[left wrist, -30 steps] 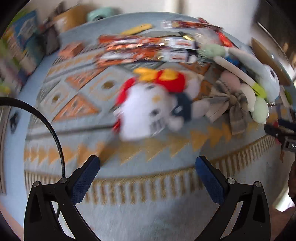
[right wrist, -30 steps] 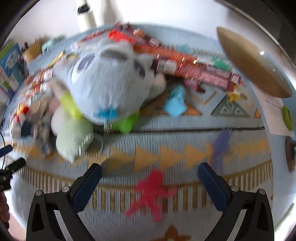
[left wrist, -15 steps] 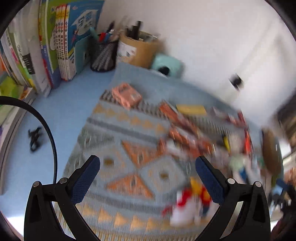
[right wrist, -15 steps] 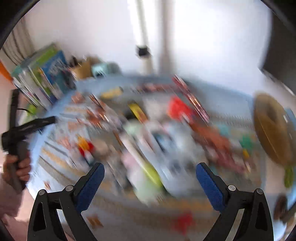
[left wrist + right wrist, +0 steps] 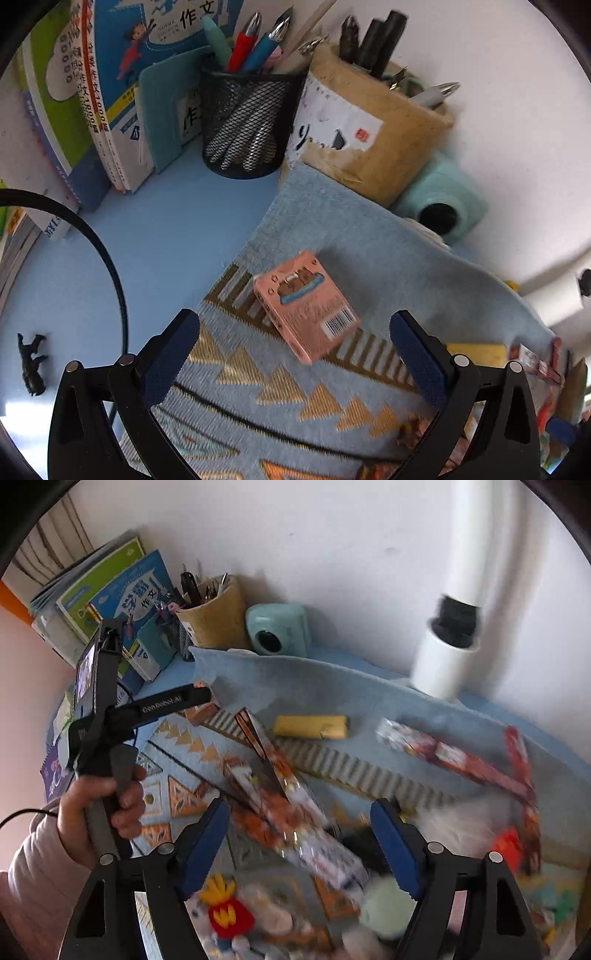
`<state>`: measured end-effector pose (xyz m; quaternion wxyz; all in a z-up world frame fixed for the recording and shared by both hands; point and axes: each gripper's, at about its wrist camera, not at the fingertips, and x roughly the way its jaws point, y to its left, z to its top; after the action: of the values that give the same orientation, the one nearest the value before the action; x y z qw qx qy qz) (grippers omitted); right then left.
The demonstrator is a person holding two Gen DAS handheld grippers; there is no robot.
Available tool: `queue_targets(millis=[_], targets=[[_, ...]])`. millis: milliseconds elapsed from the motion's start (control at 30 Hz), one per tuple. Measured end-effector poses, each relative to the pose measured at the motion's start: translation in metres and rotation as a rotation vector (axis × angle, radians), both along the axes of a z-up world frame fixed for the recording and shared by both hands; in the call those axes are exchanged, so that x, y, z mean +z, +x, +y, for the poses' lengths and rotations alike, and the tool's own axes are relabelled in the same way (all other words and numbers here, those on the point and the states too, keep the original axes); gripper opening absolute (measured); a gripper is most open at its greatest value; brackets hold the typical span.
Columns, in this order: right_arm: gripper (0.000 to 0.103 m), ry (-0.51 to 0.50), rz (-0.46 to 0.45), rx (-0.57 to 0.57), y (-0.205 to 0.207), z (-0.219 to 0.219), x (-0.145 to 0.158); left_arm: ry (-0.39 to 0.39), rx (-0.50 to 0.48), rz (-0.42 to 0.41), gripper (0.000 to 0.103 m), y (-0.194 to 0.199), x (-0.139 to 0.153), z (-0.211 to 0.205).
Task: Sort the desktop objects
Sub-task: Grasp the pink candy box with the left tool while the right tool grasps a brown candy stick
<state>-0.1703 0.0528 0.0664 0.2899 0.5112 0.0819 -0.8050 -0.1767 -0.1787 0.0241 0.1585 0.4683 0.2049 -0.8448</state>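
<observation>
One pink box (image 5: 306, 304) lies flat on the patterned blue mat (image 5: 332, 229), near the mat's back corner. Its long axis runs on a slant, from the end nearer the pen pots down toward the mat's middle. The top face shows a small picture window and a barcode at the lower end; its sides are the same salmon pink.

The left gripper (image 5: 295, 354) hangs over that box with its blue-padded fingers spread wide, one on either side, touching nothing. A hand (image 5: 99, 805) in a pale sleeve holds it.

The right gripper (image 5: 295, 845) stands over the clutter further along the mat. Its jaws have just been closing in, yet they are still apart and nothing is pinched between them; long orange-and-white snack packets (image 5: 280, 794) lie below, blurred.

Behind the mat's corner stand two pen holders: a black mesh cup (image 5: 247, 122) and a tan pot (image 5: 373, 125), side by side. One mint toy camera (image 5: 439, 206) sits beside the tan pot. A yellow bar (image 5: 310, 726) lies alone near the mat's back edge. Books (image 5: 92, 92) stand against the wall.
</observation>
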Motion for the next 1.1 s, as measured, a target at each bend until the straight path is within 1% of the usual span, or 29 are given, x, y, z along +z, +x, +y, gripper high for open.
queue_targets(millis=[67, 100, 167, 200, 233, 267, 300, 367, 400, 467, 533, 567, 667, 767, 833, 900, 933, 967, 1000, 1100], targets=[[0.060, 0.010, -0.014, 0.020, -0.008, -0.009, -0.007, -0.010, 0.001, -0.011, 0.102, -0.003, -0.006, 0.003], [0.056, 0.019, -0.022, 0.032, -0.012, -0.014, -0.012, -0.016, -0.002, -0.016, 0.095, -0.004, -0.008, 0.006], [0.054, 0.040, -0.033, 0.051, -0.019, -0.023, -0.021, -0.058, -0.013, -0.023, 0.090, -0.005, -0.011, 0.013], [0.053, 0.049, -0.044, 0.061, -0.023, -0.027, -0.027, -0.078, -0.020, -0.022, 0.082, -0.005, -0.011, 0.016], [0.051, 0.055, -0.052, 0.065, -0.025, -0.030, -0.031, -0.102, -0.032, -0.019, 0.077, -0.005, -0.011, 0.020], [0.049, 0.056, -0.063, 0.069, -0.027, -0.032, -0.034, -0.102, -0.044, -0.015, 0.066, -0.005, -0.011, 0.022], [0.048, 0.054, -0.076, 0.078, -0.029, -0.035, -0.038, -0.111, -0.052, -0.009, 0.059, -0.003, -0.010, 0.024], [0.046, 0.057, -0.081, 0.091, -0.031, -0.040, -0.042, -0.090, -0.062, 0.005, 0.053, 0.000, -0.009, 0.023], [0.040, 0.065, -0.083, 0.103, -0.031, -0.043, -0.045, -0.076, -0.067, 0.012, 0.052, 0.002, -0.008, 0.022], [0.039, 0.076, -0.094, 0.120, -0.031, -0.047, -0.051, -0.037, -0.081, 0.029, 0.049, 0.008, -0.007, 0.020], [0.033, 0.094, -0.098, 0.131, -0.030, -0.051, -0.056, -0.010, -0.097, 0.039, 0.048, 0.014, -0.005, 0.021], [0.027, 0.106, -0.097, 0.140, -0.031, -0.054, -0.059, -0.005, -0.104, 0.040, 0.047, 0.017, -0.005, 0.022], [0.027, 0.107, -0.085, 0.160, -0.031, -0.057, -0.062, 0.002, -0.129, 0.040, 0.046, 0.026, -0.003, 0.027], [0.028, 0.160, -0.086, 0.183, -0.032, -0.065, -0.074, 0.004, -0.144, 0.038, 0.043, 0.038, -0.002, 0.033], [0.028, 0.172, -0.052, 0.200, -0.028, -0.069, -0.074, 0.005, -0.151, 0.038, 0.043, 0.044, -0.001, 0.037], [0.026, 0.186, -0.036, 0.195, -0.024, -0.070, -0.075, 0.001, -0.159, 0.036, 0.043, 0.052, 0.001, 0.041], [0.023, 0.172, -0.044, 0.186, -0.023, -0.068, -0.074, 0.002, -0.161, 0.036, 0.042, 0.055, 0.001, 0.043], [0.020, 0.146, -0.063, 0.172, -0.023, -0.064, -0.072, 0.007, -0.164, 0.036, 0.035, 0.059, 0.001, 0.044], [0.019, 0.105, -0.085, 0.146, -0.023, -0.057, -0.068, 0.012, -0.166, 0.034, 0.034, 0.062, 0.001, 0.046], [0.018, 0.008, -0.112, 0.080, -0.021, -0.038, -0.051, 0.013, -0.160, 0.046, 0.034, 0.070, 0.003, 0.048]])
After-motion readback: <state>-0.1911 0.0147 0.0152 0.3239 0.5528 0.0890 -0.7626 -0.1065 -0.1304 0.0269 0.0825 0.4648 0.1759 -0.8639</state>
